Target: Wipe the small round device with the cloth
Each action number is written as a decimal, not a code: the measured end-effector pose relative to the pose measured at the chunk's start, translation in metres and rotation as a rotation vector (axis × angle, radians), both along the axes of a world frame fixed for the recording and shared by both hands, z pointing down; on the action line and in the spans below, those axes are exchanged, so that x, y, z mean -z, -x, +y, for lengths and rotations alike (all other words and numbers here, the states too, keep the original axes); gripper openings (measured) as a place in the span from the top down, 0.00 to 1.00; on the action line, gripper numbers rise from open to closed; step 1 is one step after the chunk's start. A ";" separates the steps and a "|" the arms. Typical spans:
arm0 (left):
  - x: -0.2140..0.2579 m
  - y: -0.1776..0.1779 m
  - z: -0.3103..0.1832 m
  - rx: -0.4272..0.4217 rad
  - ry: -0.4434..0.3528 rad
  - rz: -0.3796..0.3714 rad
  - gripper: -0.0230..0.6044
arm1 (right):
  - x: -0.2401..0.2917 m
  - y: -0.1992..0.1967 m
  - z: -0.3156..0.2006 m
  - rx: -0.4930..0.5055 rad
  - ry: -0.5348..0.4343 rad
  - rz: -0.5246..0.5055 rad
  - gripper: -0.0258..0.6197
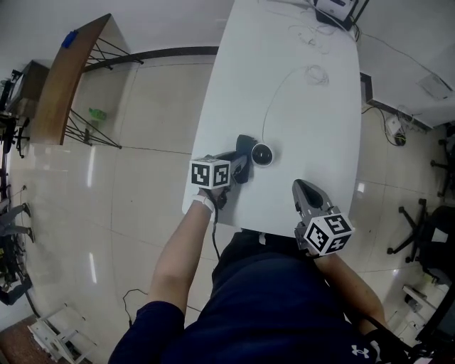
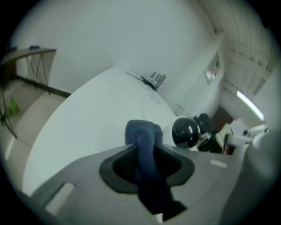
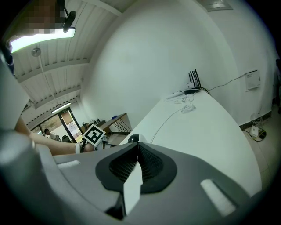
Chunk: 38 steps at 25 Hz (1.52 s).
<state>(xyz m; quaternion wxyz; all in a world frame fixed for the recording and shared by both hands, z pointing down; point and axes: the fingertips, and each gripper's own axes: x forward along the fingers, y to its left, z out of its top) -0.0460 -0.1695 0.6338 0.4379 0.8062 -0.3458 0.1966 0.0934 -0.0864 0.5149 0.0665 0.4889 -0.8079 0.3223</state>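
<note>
The small round device (image 1: 261,154), a black dome on a white base, sits on the white table (image 1: 298,128) near its front edge. My left gripper (image 1: 241,166) is shut on a dark blue cloth (image 1: 246,143) just left of the device. In the left gripper view the cloth (image 2: 141,132) hangs bunched between the jaws, and the device (image 2: 185,131) lies close to the right of it, apart from it. My right gripper (image 1: 301,187) hovers over the table's front right part, shut and holding nothing. The right gripper view shows the device (image 3: 133,138) beyond the shut jaws.
A thin white cable (image 1: 281,84) runs from the device toward the table's far end, where a black router (image 1: 334,8) and more cords lie. A wooden desk (image 1: 62,79) stands on the left, an office chair (image 1: 425,234) on the right floor.
</note>
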 end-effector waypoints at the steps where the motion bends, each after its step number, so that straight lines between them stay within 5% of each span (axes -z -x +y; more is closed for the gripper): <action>1: 0.006 0.003 -0.003 0.066 0.021 0.083 0.78 | 0.000 -0.001 0.002 -0.004 0.001 -0.003 0.94; 4: 0.044 0.014 -0.009 0.209 -0.003 0.250 0.78 | 0.002 -0.005 0.009 -0.013 -0.002 -0.005 0.94; 6: 0.080 0.012 -0.012 0.184 -0.115 0.227 0.78 | 0.001 -0.008 0.012 -0.022 0.003 -0.012 0.94; 9: 0.125 -0.020 -0.004 -0.033 -0.318 0.045 0.78 | -0.002 -0.012 0.013 -0.040 0.018 -0.029 0.94; 12: 0.133 -0.056 0.012 -0.354 -0.503 -0.242 0.78 | 0.000 -0.009 0.015 -0.034 0.011 -0.024 0.94; 15: 0.120 -0.082 0.022 -0.627 -0.578 -0.415 0.78 | 0.005 -0.008 0.015 -0.007 -0.024 0.017 0.94; 18: 0.109 -0.088 0.026 -0.793 -0.505 -0.394 0.78 | 0.005 -0.004 0.016 0.003 -0.032 0.025 0.94; 22: 0.108 -0.082 0.004 -0.895 -0.396 -0.312 0.78 | -0.004 -0.008 0.016 -0.002 -0.005 0.019 0.94; 33: 0.057 -0.045 -0.034 -0.837 0.045 -0.017 0.78 | -0.014 -0.023 0.007 -0.047 0.052 0.011 0.94; 38: 0.019 -0.035 -0.023 -0.869 0.153 -0.041 0.78 | -0.016 -0.018 0.012 -0.029 0.066 0.019 0.94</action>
